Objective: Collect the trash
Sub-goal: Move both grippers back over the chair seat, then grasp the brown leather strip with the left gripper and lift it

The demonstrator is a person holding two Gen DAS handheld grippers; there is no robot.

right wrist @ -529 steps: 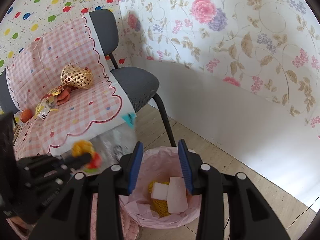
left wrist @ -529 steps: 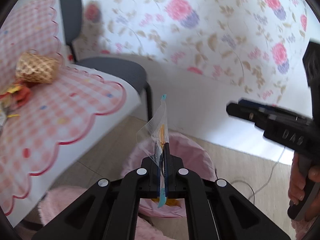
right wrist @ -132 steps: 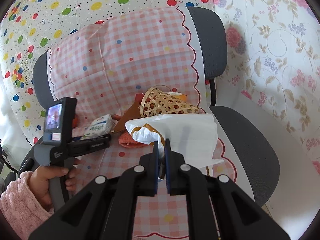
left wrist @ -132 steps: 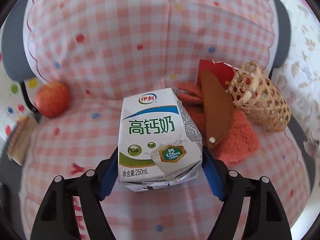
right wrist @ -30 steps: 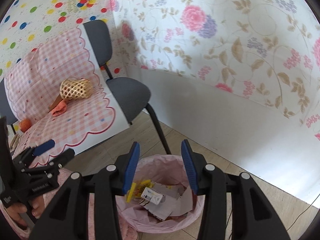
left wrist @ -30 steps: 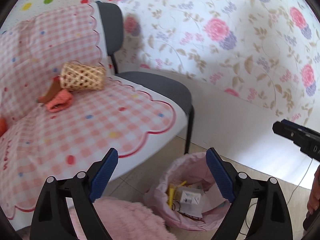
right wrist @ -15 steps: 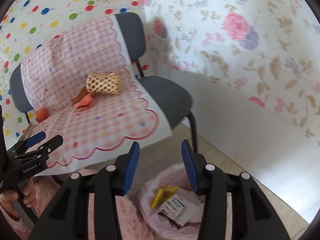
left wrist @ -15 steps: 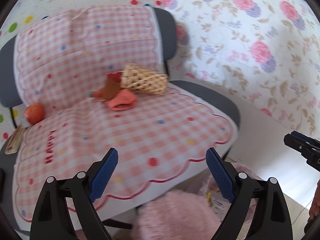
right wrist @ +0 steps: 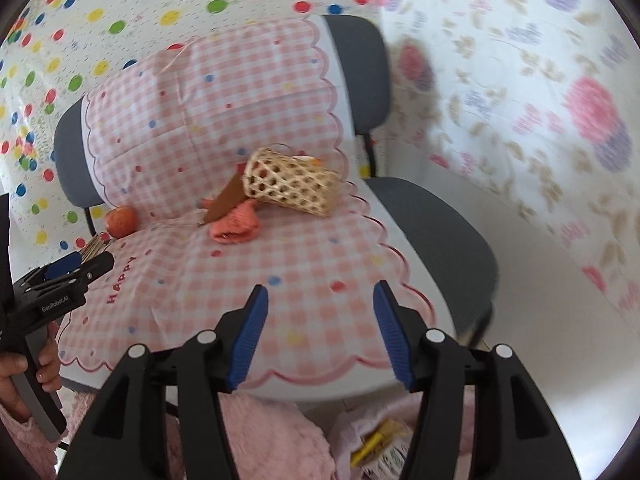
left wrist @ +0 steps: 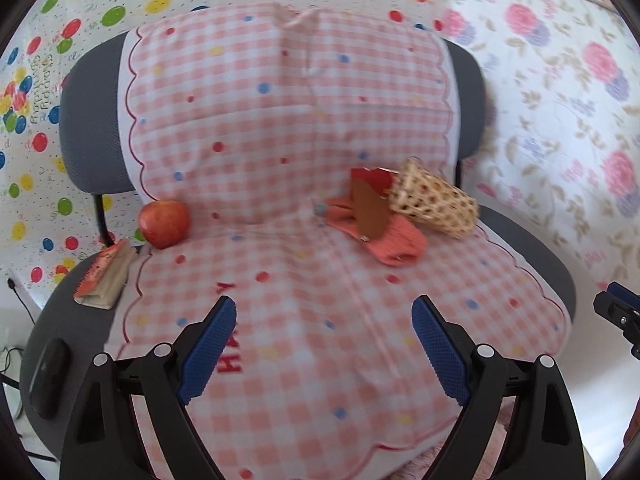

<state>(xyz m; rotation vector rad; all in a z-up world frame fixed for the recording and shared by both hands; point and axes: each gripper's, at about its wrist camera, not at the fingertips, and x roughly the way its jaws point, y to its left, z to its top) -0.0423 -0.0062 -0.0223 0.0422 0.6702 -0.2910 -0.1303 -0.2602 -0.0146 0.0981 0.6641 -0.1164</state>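
My left gripper (left wrist: 322, 350) is open and empty, held over the front of the pink checked cloth (left wrist: 304, 320) on the grey chair. My right gripper (right wrist: 322, 338) is open and empty above the cloth's front edge (right wrist: 280, 280). A brown and red paper piece (left wrist: 370, 208) lies on an orange knit cloth (left wrist: 394, 244) beside a tipped woven basket (left wrist: 434, 202); these also show in the right wrist view, the basket (right wrist: 294, 186) and the orange cloth (right wrist: 236, 226). The pink trash bag (right wrist: 380, 440) with wrappers sits on the floor below the right gripper.
A red apple (left wrist: 164, 223) rests at the seat's back left, also in the right wrist view (right wrist: 120, 220). A small worn book (left wrist: 105, 280) and a black object (left wrist: 48, 374) lie on the chair's left edge. A second grey chair (right wrist: 436, 216) stands to the right. Patterned walls surround.
Both grippers have swung from the trash bag on the floor back up toward the chair seat. Both stay open and empty.
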